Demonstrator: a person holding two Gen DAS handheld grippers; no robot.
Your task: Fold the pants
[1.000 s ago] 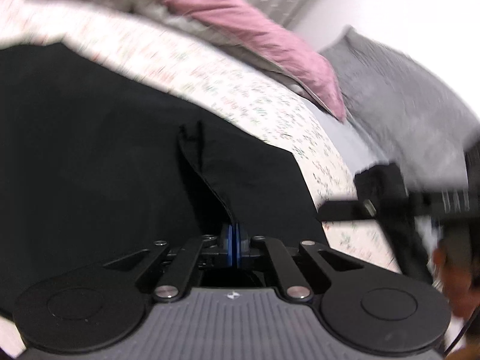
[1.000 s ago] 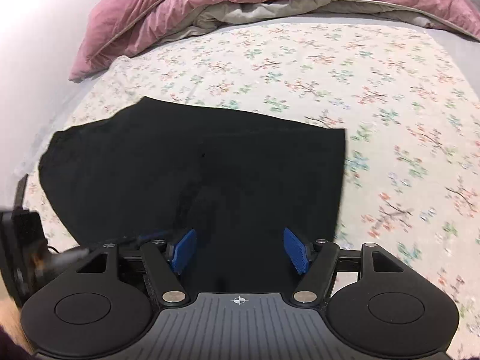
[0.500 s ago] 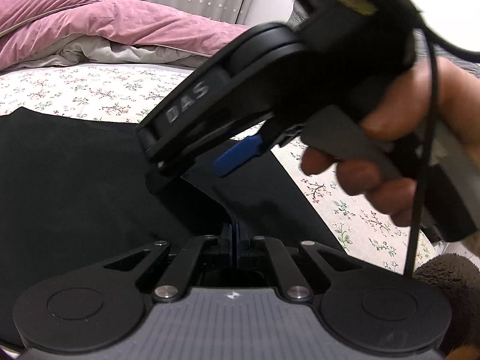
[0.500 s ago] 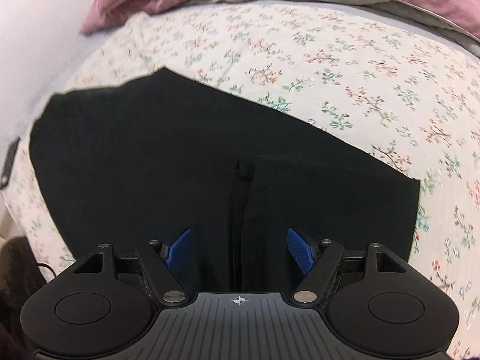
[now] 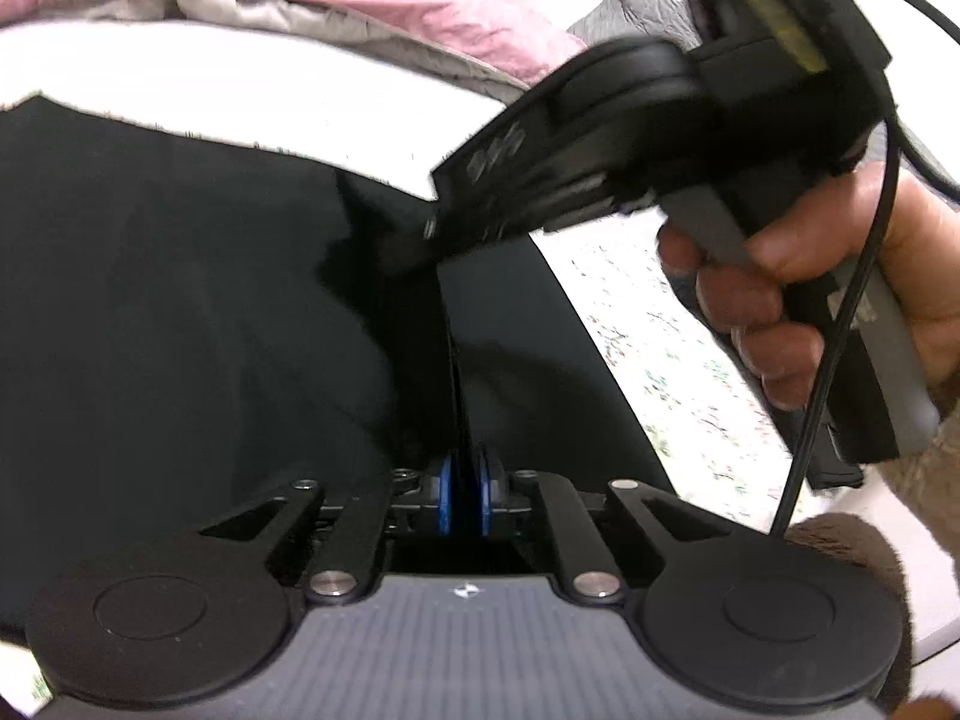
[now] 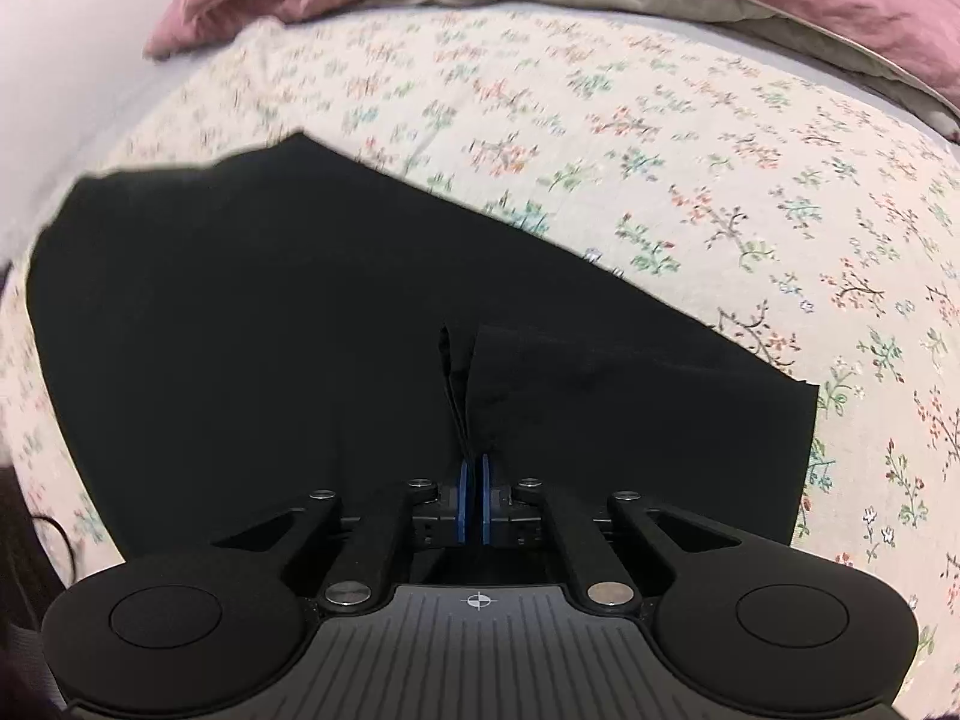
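We see black pants (image 6: 360, 324) spread flat on the flowered bed (image 6: 690, 138), long axis leftward; right gripper (image 6: 473, 501) jaws just clenched on the near edge, left gripper (image 5: 463, 498) loosening beside it

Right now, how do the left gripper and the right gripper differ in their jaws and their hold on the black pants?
The left gripper shows a narrow gap between its blue pads, its jaws having just opened slightly, while the right gripper has just closed tight. Fabric runs between the left gripper's pads, but whether they still press is unclear; the right gripper pinches a raised ridge. Both are at the same fold of the black pants on the floral sheet.
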